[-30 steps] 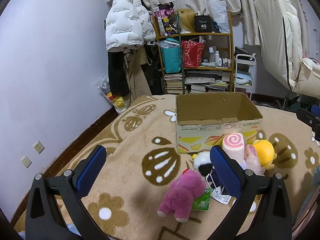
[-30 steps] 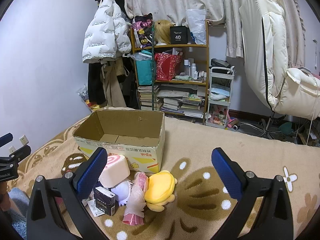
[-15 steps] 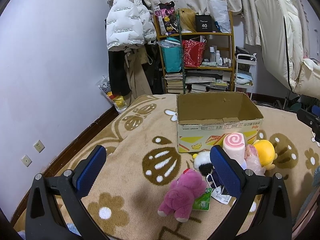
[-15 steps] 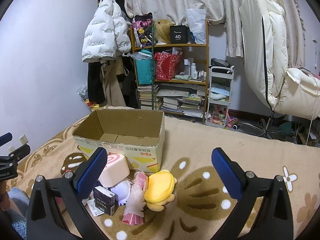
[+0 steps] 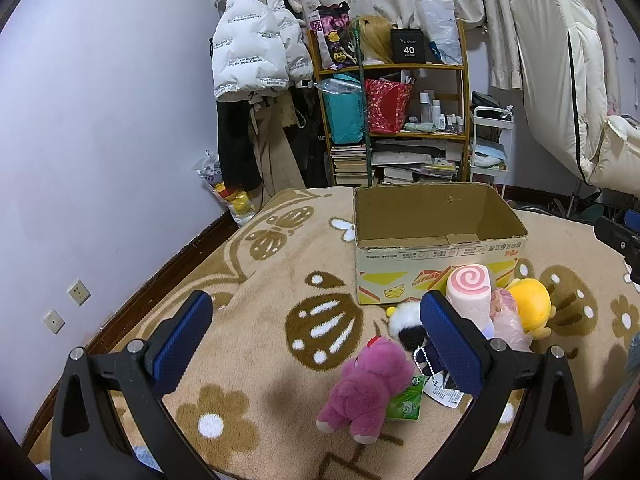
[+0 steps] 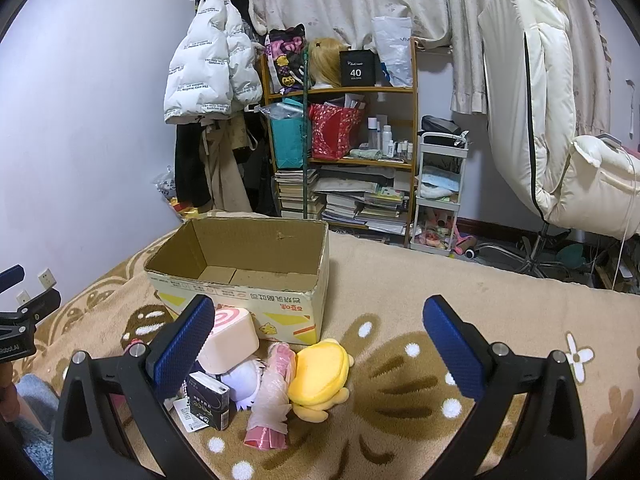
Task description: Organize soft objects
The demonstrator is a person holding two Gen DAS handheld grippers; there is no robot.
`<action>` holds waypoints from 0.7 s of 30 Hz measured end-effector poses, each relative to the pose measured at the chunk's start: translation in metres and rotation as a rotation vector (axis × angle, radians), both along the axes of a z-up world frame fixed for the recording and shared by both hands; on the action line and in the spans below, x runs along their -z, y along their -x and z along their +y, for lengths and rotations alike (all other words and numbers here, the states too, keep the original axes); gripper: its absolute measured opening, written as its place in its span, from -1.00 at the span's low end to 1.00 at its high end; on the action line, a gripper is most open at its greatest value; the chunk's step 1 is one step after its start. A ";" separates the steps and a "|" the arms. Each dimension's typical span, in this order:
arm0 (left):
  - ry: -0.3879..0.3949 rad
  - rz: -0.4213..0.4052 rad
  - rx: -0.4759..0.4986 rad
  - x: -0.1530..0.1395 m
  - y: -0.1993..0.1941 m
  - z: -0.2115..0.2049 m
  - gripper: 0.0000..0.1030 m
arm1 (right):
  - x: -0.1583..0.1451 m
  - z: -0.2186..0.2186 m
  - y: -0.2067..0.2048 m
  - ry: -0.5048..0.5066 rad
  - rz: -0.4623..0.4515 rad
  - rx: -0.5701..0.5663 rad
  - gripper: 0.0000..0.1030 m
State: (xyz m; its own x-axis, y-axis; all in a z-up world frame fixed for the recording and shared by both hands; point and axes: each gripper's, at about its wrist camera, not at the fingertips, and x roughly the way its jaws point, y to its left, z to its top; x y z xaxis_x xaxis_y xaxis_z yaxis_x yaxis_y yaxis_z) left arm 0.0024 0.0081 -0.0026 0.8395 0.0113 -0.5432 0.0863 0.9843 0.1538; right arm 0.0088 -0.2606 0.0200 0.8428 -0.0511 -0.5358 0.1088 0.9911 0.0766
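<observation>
An open empty cardboard box [image 5: 436, 236] stands on the tan patterned blanket [image 5: 280, 280]; it also shows in the right wrist view [image 6: 248, 264]. In front of it lie a pink plush bear [image 5: 364, 388], a pink-swirl roll cushion [image 5: 468, 292], a yellow plush [image 5: 528, 304], a black-and-white plush [image 5: 404, 320], a green packet [image 5: 406, 400] and a pink wrapped item [image 6: 272, 396]. My left gripper [image 5: 316, 344] is open and empty, above the blanket left of the pile. My right gripper [image 6: 318, 348] is open and empty, above the yellow plush [image 6: 318, 374].
A bookshelf [image 5: 400, 120] with bags and books stands behind the box. Coats [image 5: 256, 64] hang at the wall. A white trolley [image 6: 438, 192] and a cream chair [image 6: 560, 140] stand to the right. A small black box [image 6: 210, 400] lies by the pile.
</observation>
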 end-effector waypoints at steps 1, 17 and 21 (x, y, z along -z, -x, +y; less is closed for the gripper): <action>0.000 0.000 0.000 0.000 0.000 0.000 0.99 | 0.000 0.000 0.000 0.000 0.000 0.000 1.00; -0.002 0.001 0.000 0.000 0.000 0.000 0.99 | 0.001 0.000 -0.001 0.005 0.001 -0.006 1.00; -0.002 0.001 0.000 0.000 0.000 0.000 0.99 | 0.002 0.000 -0.001 0.005 0.002 -0.006 1.00</action>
